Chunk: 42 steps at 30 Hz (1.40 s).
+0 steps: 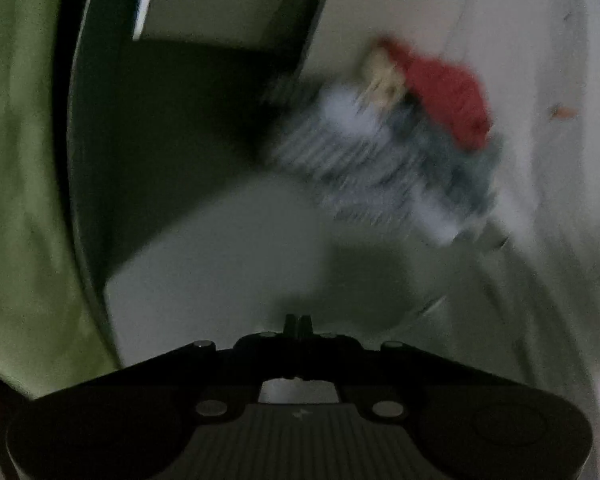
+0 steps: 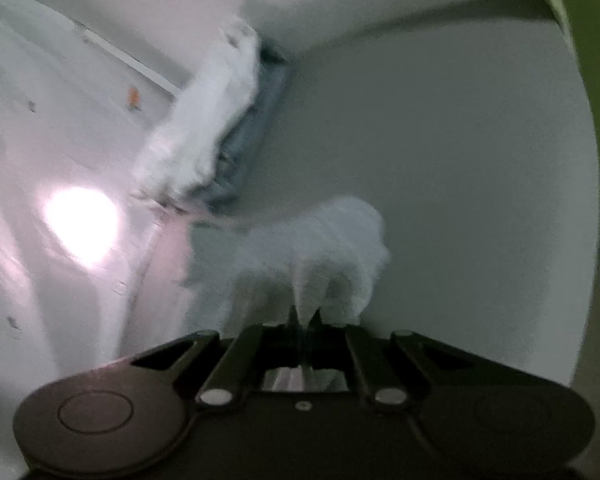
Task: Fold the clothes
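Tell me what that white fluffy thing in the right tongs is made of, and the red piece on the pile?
The white cloth, pinched in the shut right tongs, looks like soft matte fleece or terry: its outline is fuzzy and it bunches loosely, though blur leaves that open. The red piece seems a dull woven or knitted fabric, slumped with no shine; too blurred to say more.

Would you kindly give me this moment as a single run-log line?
left gripper: shut, nothing visible between fingers | right gripper: shut on white cloth | clothes pile: on table, blurred
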Each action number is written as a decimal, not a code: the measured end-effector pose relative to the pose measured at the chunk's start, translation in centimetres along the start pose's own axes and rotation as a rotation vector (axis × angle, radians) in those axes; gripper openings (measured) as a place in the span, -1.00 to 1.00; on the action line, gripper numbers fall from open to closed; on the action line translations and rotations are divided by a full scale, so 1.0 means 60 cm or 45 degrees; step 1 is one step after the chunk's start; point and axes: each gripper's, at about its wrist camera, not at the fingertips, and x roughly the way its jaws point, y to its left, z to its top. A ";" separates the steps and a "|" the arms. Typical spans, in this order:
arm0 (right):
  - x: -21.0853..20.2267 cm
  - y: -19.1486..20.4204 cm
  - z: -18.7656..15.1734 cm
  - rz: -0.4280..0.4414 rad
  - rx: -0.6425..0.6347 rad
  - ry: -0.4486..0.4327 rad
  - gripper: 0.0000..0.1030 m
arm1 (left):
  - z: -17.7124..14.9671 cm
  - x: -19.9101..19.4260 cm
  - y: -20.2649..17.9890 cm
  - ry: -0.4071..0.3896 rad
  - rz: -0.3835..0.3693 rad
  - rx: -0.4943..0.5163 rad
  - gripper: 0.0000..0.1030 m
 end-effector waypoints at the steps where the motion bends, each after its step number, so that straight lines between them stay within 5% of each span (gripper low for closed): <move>1: -0.005 0.008 0.005 0.016 -0.011 -0.008 -0.95 | 0.014 -0.009 -0.007 -0.020 -0.028 0.013 -1.00; 4: -0.011 0.032 0.012 0.050 -0.061 -0.002 -0.95 | 0.031 -0.005 -0.020 0.011 -0.087 0.078 -1.00; 10: 0.006 0.033 0.000 -0.019 -0.099 0.054 -0.95 | -0.028 0.061 -0.001 0.302 -0.057 0.152 -0.84; 16: 0.005 0.003 -0.016 -0.055 -0.009 0.071 -0.94 | -0.079 0.062 0.013 0.350 0.009 0.216 0.08; 21: 0.007 -0.006 -0.026 -0.098 0.006 0.077 -0.94 | -0.099 0.066 0.000 0.357 0.022 0.275 0.17; 25: 0.014 -0.007 -0.033 -0.121 0.018 0.083 -0.94 | -0.114 0.066 -0.022 0.317 0.074 0.383 0.07; 27: 0.017 -0.006 -0.036 -0.125 0.019 0.086 -0.94 | -0.122 0.065 -0.033 0.283 0.116 0.449 -0.23; 29: 0.019 -0.003 -0.040 -0.128 0.011 0.091 -0.94 | -0.123 0.062 -0.033 0.262 0.110 0.450 -0.78; 36: 0.024 -0.002 -0.044 -0.145 0.007 0.100 -0.94 | -0.102 0.064 -0.029 0.256 0.058 0.283 -1.00; 42: -0.009 0.022 -0.025 -0.024 0.059 0.010 -0.94 | -0.045 0.015 -0.048 0.112 -0.042 0.125 -1.00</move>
